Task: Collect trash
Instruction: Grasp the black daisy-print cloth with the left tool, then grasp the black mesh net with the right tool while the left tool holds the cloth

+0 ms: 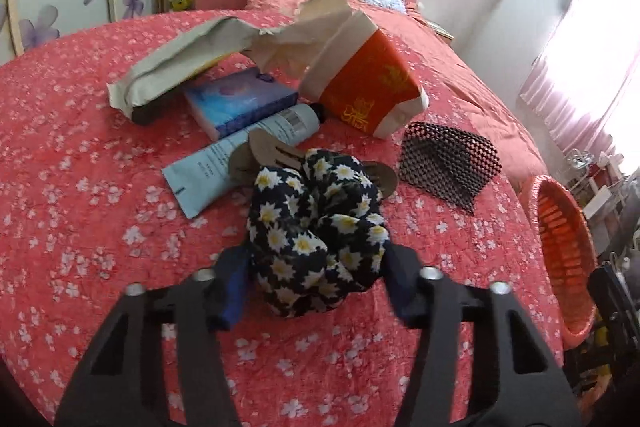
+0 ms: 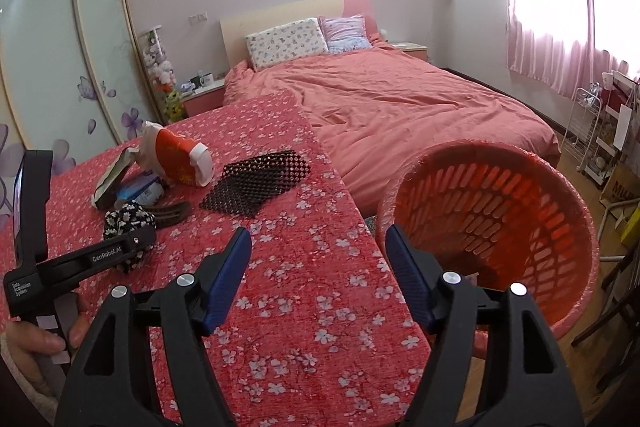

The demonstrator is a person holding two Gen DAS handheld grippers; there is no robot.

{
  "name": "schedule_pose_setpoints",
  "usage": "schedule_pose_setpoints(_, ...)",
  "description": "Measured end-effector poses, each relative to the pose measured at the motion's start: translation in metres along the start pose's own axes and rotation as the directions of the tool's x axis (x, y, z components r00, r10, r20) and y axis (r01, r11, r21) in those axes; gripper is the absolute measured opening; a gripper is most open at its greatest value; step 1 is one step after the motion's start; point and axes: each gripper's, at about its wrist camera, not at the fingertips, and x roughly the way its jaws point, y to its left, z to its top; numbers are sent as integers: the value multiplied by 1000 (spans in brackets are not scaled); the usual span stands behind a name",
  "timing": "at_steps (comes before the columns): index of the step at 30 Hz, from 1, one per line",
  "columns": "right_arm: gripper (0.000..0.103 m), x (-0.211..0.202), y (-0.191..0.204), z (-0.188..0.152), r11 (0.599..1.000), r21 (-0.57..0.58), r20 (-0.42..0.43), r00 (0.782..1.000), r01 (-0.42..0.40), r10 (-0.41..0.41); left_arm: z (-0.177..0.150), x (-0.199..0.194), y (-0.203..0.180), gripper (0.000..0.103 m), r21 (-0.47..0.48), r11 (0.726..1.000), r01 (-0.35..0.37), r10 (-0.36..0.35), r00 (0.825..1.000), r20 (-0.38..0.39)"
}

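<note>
Pinching soft floral cloth bundle (image 1: 316, 227): left tongs (image 1: 316, 291) clamp its squashy, light middle; right tongs (image 2: 318, 279) wide, empty.

I'm in a home bedroom — made bed (image 2: 400, 103) with pink duvet, two pillows (image 2: 286, 43) against a headboard, sliding wardrobe doors (image 2: 60, 47) with purple flowers, pink curtains (image 2: 560, 7) — a bedside cabinet (image 2: 204, 95) holding mugs.

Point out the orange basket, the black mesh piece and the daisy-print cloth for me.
Basket (image 2: 520, 211), right wrist view, on its slotted inner wall.
Mesh (image 1: 448, 163), left wrist view, on the middle of the netting.
Cloth (image 1: 316, 227), left wrist view, on the middle of the bundle, between the left gripper's pads.
</note>
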Motion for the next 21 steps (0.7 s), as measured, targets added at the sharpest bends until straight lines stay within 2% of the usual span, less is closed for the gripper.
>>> schedule_pose_setpoints(1, 69, 0, 0, 0, 1000, 0, -2, 1000, -2, 2, 0, -1, 0, 36, 0, 1000, 8, -8, 1000, 1)
schedule_pose_setpoints(5, 69, 0, 5, -1, 1000, -5, -4, 1000, -7, 7, -2, -8, 1, 28, 17, 1000, 22, -22, 1000, 12)
schedule_pose_setpoints(13, 69, 2, 24, 0, 999, -31, -9, 1000, -26, 25, -5, -40, 27, 27, 0, 1000, 19, -19, 998, 61)
schedule_pose_setpoints(21, 69, 29, 45, 15, 998, -47, -51, 998, -31, 28, 3, -66, 75, 27, -43, 997, -63, 67, 992, 103)
